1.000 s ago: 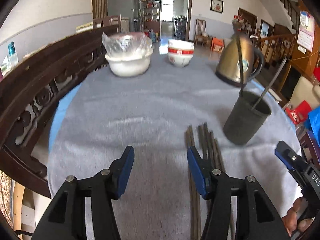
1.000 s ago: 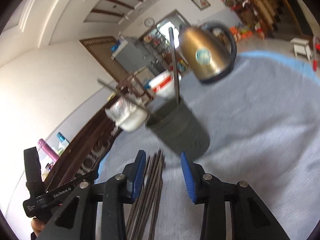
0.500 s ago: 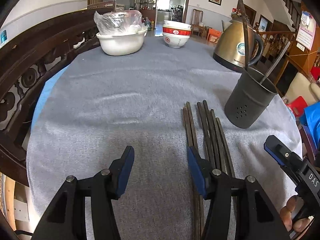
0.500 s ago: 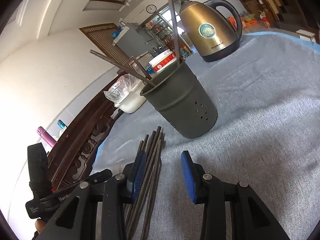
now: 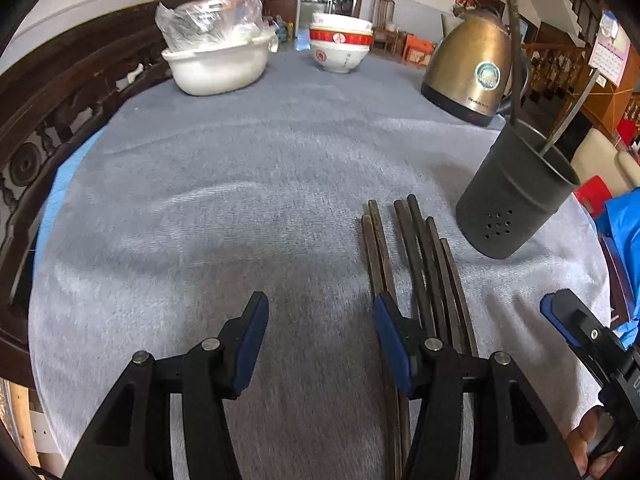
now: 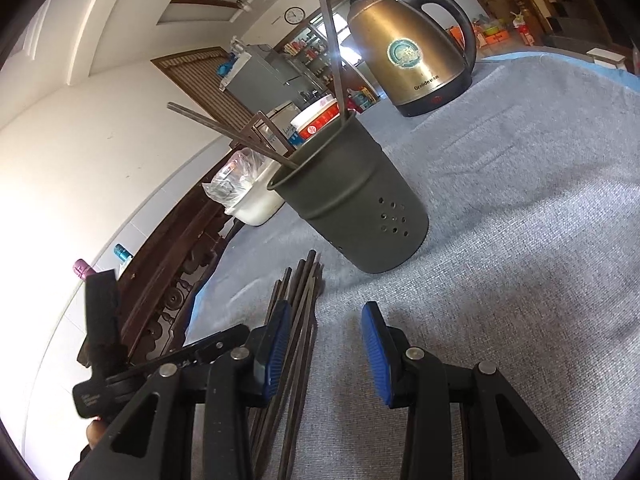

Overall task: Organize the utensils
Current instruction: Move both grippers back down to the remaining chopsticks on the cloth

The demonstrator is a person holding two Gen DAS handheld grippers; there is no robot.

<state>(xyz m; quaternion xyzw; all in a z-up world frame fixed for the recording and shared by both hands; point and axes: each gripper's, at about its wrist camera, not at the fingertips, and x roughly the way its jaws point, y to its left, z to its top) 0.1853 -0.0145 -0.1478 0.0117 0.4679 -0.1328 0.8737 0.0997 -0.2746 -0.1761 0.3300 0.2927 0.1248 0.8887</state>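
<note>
Currently a bundle of dark slender wooden chopsticks (image 5: 420, 264) is seen lying flat on the grey towel-like tablecloth (image 5: 240, 200), just beside the dark grey perforated metal utensil cup (image 5: 516, 196), which stands upright with two more sticks leaning inside it. The left gripper (image 5: 320, 332) is held released, nothing between its blue pads; the chopsticks run under and outside its right-hand finger (image 5: 394, 340), not within the gap. The right gripper (image 6: 326, 344) is also unclenched and empty; in the right wrist view the bundle passes by its left-hand finger (image 6: 276, 344), possibly partly under it, contact unclear. A brass-coloured electric kettle (image 5: 472, 72), a red-banded white bowl stack (image 5: 340, 46) and a white basin with a plastic bag (image 5: 218, 60) are set well apart at the far side.
</note>
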